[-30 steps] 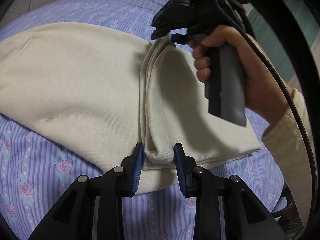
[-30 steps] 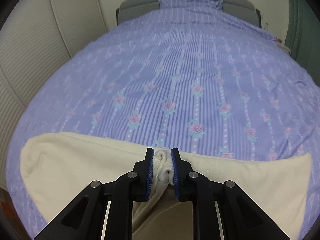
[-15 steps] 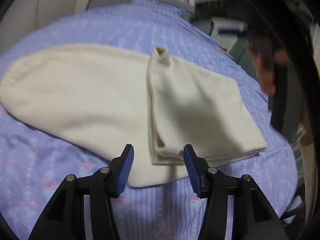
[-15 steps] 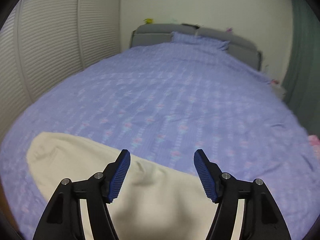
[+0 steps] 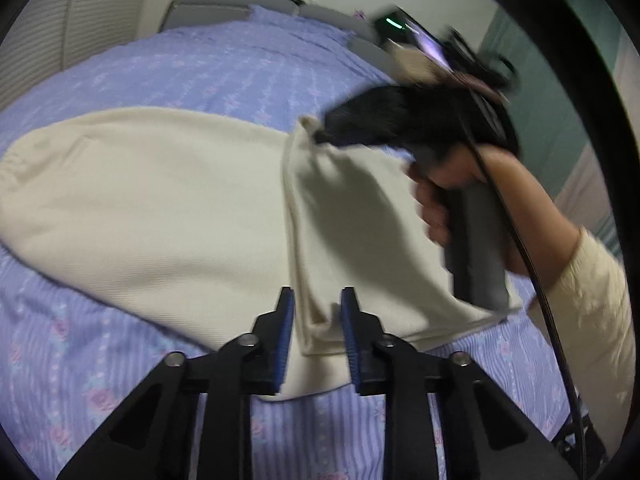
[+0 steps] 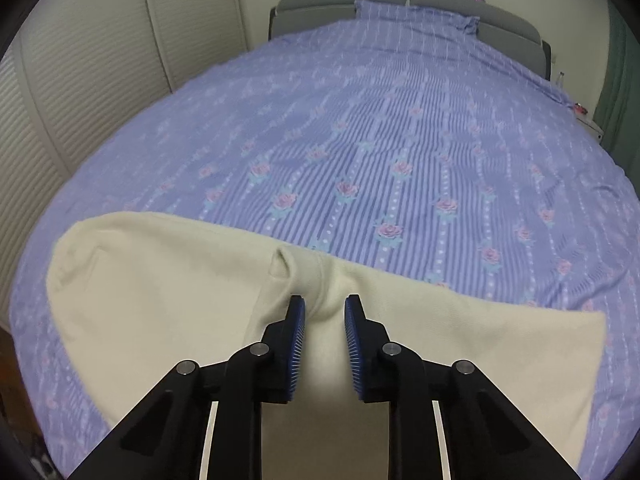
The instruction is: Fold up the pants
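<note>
The cream pants (image 5: 160, 208) lie on the bed (image 6: 360, 140) with one fold already laid over, while the left gripper (image 5: 316, 320) and right gripper (image 6: 324, 320) straddle that folded edge, jaws parted, apparently leaving another fold.

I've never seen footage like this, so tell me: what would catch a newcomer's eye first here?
First the cream pants, spread over a lilac rose-print bedspread with one end folded back on itself. Then the blue-padded left gripper, jaws open around the near corner of that fold. Across the pants, a bare hand holds the black right gripper, open at the fold's far corner.
</note>
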